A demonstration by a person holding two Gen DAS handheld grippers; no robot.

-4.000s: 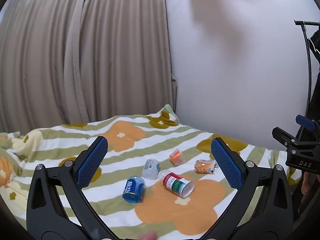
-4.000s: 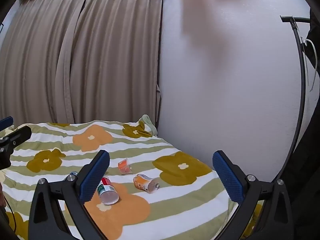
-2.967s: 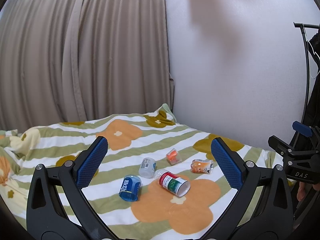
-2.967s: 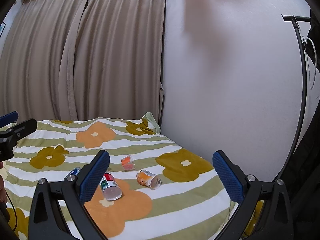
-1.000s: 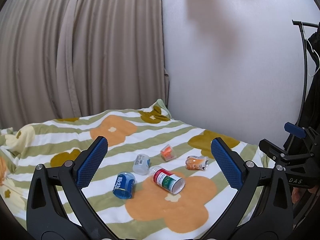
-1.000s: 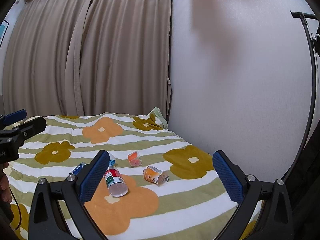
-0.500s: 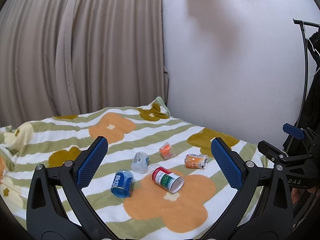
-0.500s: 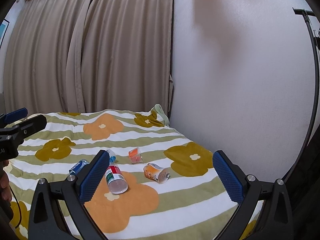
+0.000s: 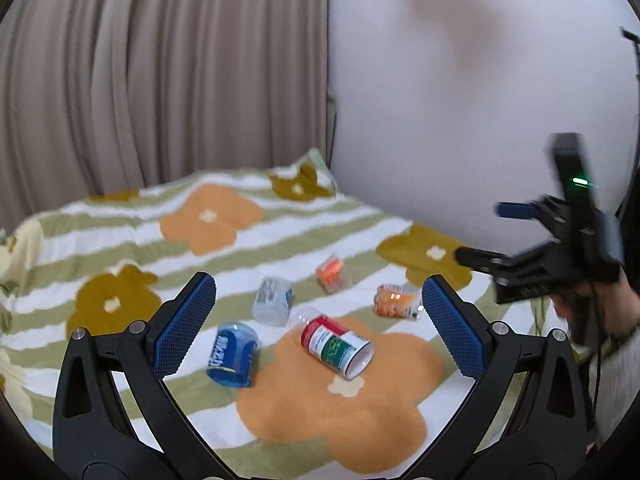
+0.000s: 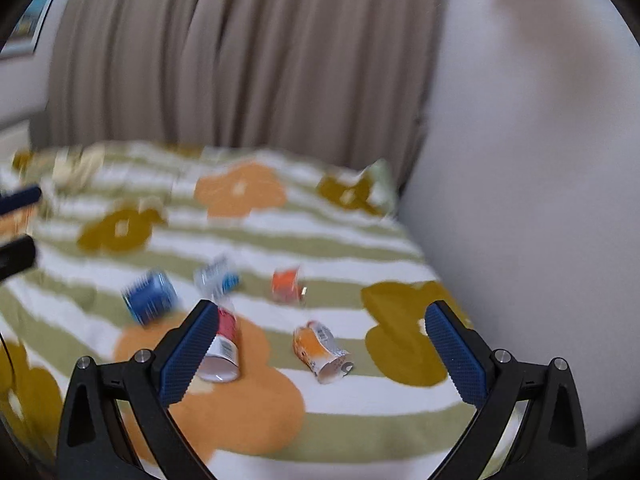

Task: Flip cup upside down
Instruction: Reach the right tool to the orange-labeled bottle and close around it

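Observation:
Several cups lie on their sides on the flowered bedspread [image 9: 340, 420]: a red, green and white cup [image 9: 338, 346], a blue cup [image 9: 232, 354], a clear cup [image 9: 273, 300], a small orange cup [image 9: 330, 272] and an orange printed cup [image 9: 396, 300]. My left gripper [image 9: 317, 282] hangs open above them and holds nothing. My right gripper [image 10: 321, 306] is open too, over the orange printed cup [image 10: 320, 350] and beside the red cup [image 10: 222, 348]. The right wrist view is blurred by motion. From the left wrist view the right gripper [image 9: 496, 236] comes in from the right, held by a hand.
Beige curtains [image 9: 160, 80] hang behind the bed and a white wall [image 9: 460, 100] runs along its right side. A pillow corner [image 9: 308, 176] lies at the far end. The left gripper's tips [image 10: 16, 224] show at the right wrist view's left edge.
Both grippers have come closer to the cups. The right gripper swung left and down toward them, blurring its view. The cups lie as before.

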